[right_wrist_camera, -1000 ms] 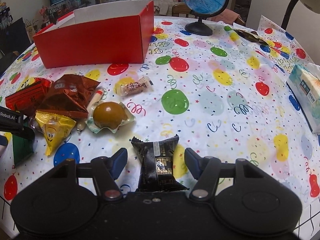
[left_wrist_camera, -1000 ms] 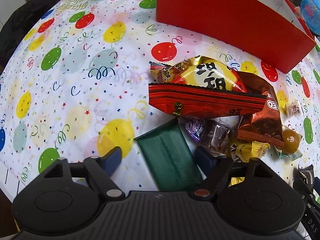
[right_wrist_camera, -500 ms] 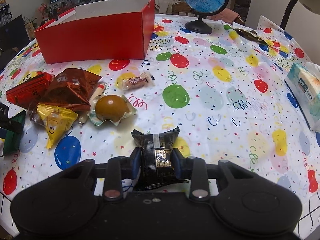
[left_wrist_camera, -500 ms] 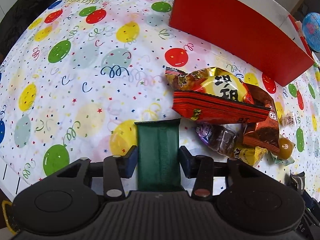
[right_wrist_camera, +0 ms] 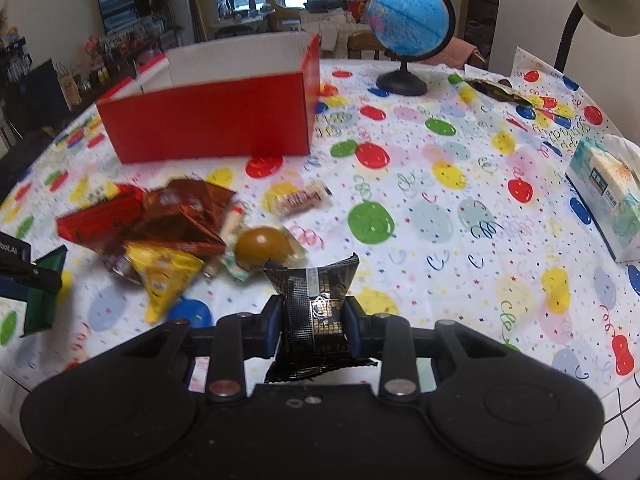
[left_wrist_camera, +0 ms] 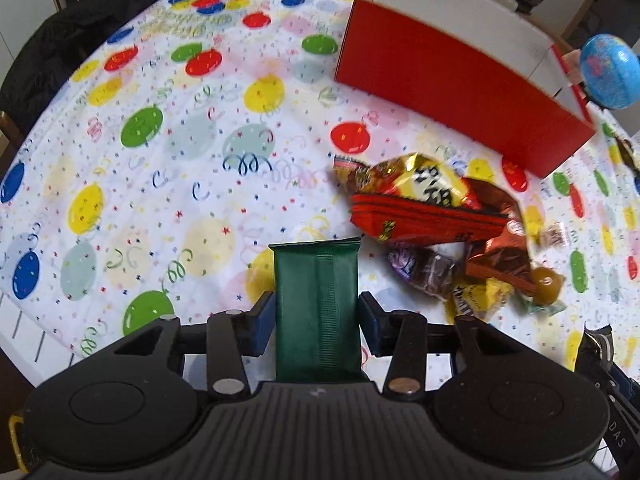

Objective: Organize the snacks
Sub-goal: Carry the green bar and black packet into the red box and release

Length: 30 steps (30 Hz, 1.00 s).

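My left gripper (left_wrist_camera: pixel 317 316) is shut on a dark green snack packet (left_wrist_camera: pixel 316 280), held a little above the tablecloth. In the right wrist view that same green packet (right_wrist_camera: pixel 44 296) shows at the far left. My right gripper (right_wrist_camera: pixel 313 326) is shut on a black foil packet (right_wrist_camera: pixel 314 304), also lifted off the cloth. A heap of snacks lies between them: a red pack (left_wrist_camera: pixel 424 220), a yellow-gold bag (left_wrist_camera: pixel 416 180), a brown foil bag (right_wrist_camera: pixel 188 216), a yellow triangle pack (right_wrist_camera: pixel 164 276) and a round brown sweet (right_wrist_camera: pixel 262 246). A red open box (right_wrist_camera: pixel 208 120) stands behind the heap.
A blue globe (right_wrist_camera: pixel 408 20) stands behind the box at the right. A tissue box (right_wrist_camera: pixel 608 196) sits by the right table edge. A small wrapped candy (right_wrist_camera: pixel 300 200) lies alone near the heap. A dark wrapper (right_wrist_camera: pixel 496 90) lies far right. The balloon-print cloth (left_wrist_camera: pixel 160 160) covers the round table.
Both grippers closed, the left on the green packet and the right on the black packet, then rose from the table with them. The green packet turned to point straight ahead.
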Motion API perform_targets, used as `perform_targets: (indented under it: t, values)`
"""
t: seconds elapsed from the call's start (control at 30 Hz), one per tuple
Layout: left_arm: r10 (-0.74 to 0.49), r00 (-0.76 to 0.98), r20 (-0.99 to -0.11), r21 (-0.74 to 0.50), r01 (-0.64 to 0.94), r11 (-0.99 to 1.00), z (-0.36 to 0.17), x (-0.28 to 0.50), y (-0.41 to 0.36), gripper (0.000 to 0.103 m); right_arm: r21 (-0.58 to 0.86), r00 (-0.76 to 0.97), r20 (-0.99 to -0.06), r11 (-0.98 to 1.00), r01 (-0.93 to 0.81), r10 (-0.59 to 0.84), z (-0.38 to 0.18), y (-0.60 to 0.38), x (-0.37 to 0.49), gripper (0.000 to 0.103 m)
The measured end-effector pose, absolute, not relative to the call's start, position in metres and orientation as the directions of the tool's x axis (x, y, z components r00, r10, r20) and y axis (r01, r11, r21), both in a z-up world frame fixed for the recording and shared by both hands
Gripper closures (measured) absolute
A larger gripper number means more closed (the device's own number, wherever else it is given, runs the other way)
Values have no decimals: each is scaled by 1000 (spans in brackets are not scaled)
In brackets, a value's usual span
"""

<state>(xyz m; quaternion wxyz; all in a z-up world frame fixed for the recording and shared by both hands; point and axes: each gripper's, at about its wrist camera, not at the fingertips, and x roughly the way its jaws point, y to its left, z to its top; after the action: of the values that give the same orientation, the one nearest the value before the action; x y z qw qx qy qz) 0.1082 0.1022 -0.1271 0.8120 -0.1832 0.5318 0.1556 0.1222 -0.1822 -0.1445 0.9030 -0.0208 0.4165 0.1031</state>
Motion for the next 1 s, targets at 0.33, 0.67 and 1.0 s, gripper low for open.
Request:
perform_targets:
  t: [0.33,0.67,1.0]
  values:
    - [65,480,-875,-146,-390,909,-85,99,98,59,104,688,-684,966,-236,241,-96,-166,116,72]
    - [64,584,-809,-150,-310,939,-42,114,93,59,105,743,-607,955,-276,282,-50,-143,132,72]
    - [75,646,-760,-126,-260,957,-10,154,97,59,102,773,-566,954,-280,287,-22,-125,169,72]
